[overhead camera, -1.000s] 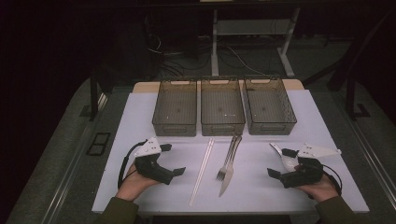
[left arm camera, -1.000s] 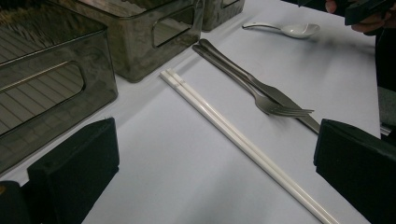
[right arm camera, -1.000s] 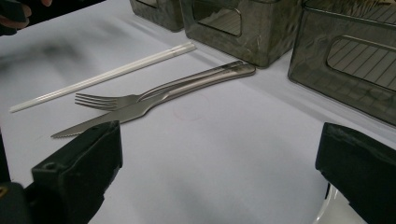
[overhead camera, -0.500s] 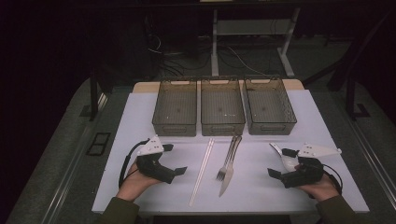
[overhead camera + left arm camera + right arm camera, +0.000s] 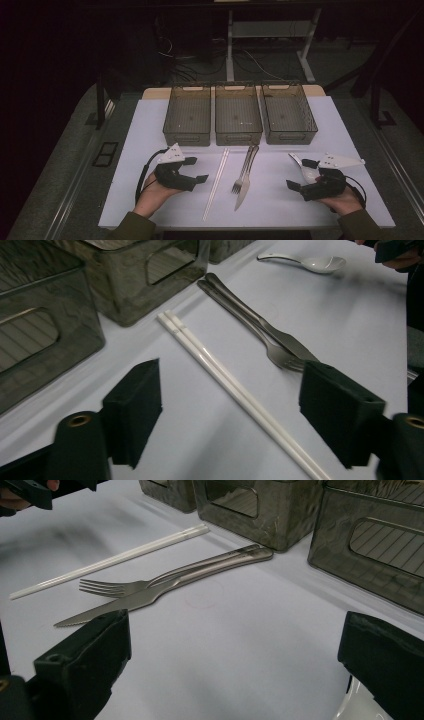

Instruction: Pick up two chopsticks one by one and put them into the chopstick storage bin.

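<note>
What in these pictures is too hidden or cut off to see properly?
- Spoon: in the high view the right gripper covers most of its bowl; the right gripper view cuts it off at the bottom edge.
- Chopsticks: the near ends run off the left gripper view's bottom edge.
- Fork: its tines sit behind a jaw of the left gripper.

Glossy white plastic-looking chopsticks (image 5: 235, 385), brushed steel fork (image 5: 150, 585) and knife (image 5: 150, 597), smoky translucent plastic bins (image 5: 238, 120), matt white counter (image 5: 280, 200), possibly ceramic white spoon (image 5: 312, 262), matt black tongs (image 5: 227, 420)
</note>
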`<state>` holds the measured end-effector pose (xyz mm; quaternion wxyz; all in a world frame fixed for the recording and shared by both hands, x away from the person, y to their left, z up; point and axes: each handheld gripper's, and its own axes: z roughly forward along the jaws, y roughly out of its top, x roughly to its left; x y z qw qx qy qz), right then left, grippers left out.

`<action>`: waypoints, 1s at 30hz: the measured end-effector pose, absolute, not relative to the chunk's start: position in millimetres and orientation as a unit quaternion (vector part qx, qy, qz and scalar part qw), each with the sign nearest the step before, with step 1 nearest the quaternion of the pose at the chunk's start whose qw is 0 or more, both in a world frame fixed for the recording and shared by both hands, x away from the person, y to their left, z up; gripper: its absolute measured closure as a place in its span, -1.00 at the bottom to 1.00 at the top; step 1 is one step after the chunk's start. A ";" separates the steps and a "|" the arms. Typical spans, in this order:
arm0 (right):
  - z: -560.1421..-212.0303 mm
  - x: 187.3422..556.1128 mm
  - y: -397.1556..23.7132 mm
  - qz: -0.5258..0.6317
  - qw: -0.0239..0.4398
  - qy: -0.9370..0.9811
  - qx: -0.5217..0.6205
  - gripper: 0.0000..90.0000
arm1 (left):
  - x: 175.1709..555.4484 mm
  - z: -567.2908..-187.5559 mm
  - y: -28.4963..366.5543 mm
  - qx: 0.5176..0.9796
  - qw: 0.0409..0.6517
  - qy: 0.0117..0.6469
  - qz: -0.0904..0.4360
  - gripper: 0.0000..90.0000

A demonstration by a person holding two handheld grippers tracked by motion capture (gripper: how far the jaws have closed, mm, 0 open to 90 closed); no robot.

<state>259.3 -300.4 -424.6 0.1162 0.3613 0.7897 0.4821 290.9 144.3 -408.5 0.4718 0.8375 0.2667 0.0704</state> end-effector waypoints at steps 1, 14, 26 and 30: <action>-424.7 259.3 -300.2 0.482 0.116 0.790 0.362 -0.99 | 290.9 -409.2 142.1 0.839 0.469 0.267 0.070 -0.37; -425.0 259.9 -300.8 0.481 0.121 0.790 0.360 -0.99 | 290.2 -424.6 120.8 0.862 0.427 0.270 0.036 0.16; -425.2 259.7 -300.4 0.480 0.124 0.790 0.361 -0.99 | 285.3 -436.6 112.6 0.876 0.398 0.273 0.007 0.51; -425.0 259.4 -300.4 0.480 0.124 0.790 0.362 -0.99 | 284.7 -438.3 110.4 0.880 0.391 0.268 0.008 0.55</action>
